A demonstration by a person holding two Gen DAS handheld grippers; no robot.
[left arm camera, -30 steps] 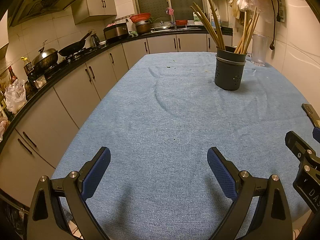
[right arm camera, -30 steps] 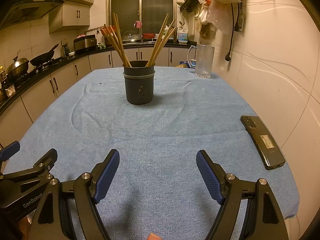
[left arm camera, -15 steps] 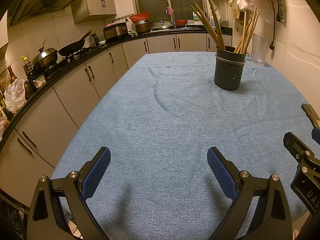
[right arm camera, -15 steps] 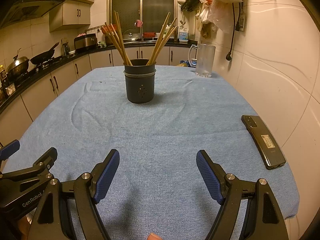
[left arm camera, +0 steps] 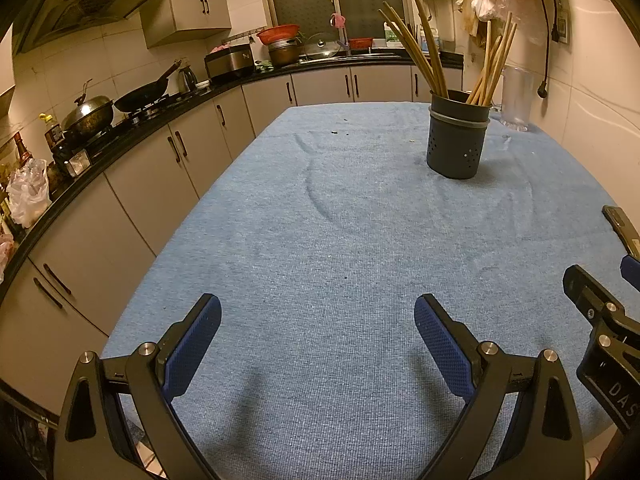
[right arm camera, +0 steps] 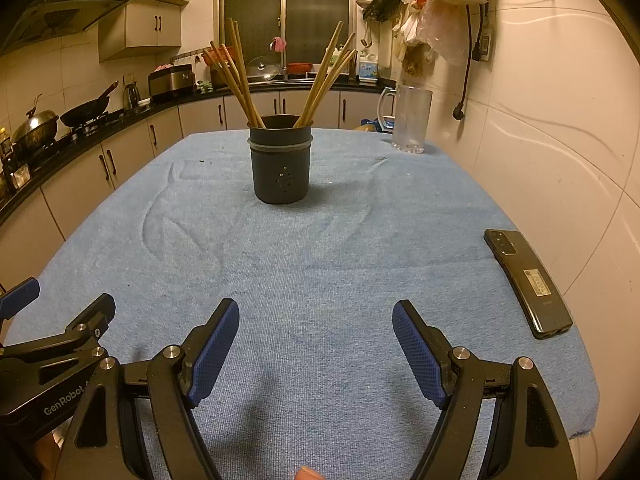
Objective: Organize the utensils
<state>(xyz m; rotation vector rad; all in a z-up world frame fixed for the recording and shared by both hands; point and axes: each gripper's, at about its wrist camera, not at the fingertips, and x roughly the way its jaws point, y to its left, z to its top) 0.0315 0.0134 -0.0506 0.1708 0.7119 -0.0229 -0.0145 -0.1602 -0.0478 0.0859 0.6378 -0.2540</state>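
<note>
A dark grey utensil holder (left arm camera: 457, 140) stands upright on the blue tablecloth (left arm camera: 360, 240), far right in the left wrist view and centre far (right arm camera: 281, 164) in the right wrist view. Several wooden chopsticks (left arm camera: 424, 52) lean in it, in two bunches (right arm camera: 240, 76). My left gripper (left arm camera: 318, 340) is open and empty near the table's front edge. My right gripper (right arm camera: 316, 340) is open and empty beside it; its body shows at the right edge of the left wrist view (left arm camera: 600, 320).
A black phone (right arm camera: 527, 282) lies at the table's right edge near the wall. A clear glass mug (right arm camera: 410, 119) stands at the far right. A kitchen counter (left arm camera: 120, 136) with wok and pots runs along the left.
Almost nothing has moved. Both grippers stay open near the front edge, with only a slight drift of the right gripper.
</note>
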